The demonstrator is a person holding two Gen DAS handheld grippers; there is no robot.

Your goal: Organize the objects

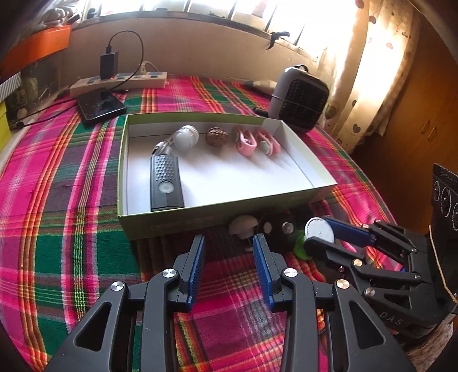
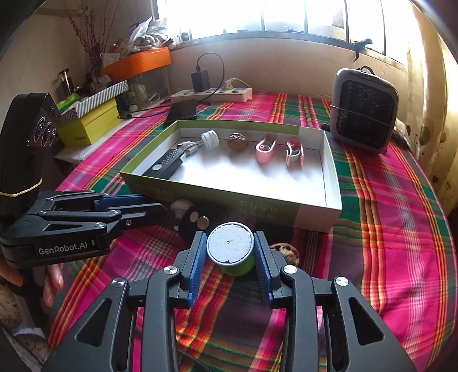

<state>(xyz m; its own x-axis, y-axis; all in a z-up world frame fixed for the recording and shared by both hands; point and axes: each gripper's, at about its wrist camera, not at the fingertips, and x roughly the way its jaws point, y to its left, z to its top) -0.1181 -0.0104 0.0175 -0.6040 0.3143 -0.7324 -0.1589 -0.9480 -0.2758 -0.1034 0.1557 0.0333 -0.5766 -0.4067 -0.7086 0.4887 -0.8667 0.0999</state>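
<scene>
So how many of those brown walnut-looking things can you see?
2. One walnut lies inside the box, between the white plug and the pink clips. The other walnut sits on the tablecloth beside the right gripper. More may be hidden.

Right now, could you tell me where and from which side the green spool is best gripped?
Grip the green spool across its round side wall, coming from the near side above. It stands upright, flat white top up, so the right gripper's pads already flank the wall squarely.

Strong daylight blows out the window (image 2: 257,14). Sharp centre, dark bent fisheye edges. Soft shadows inside the box (image 1: 300,148).
</scene>
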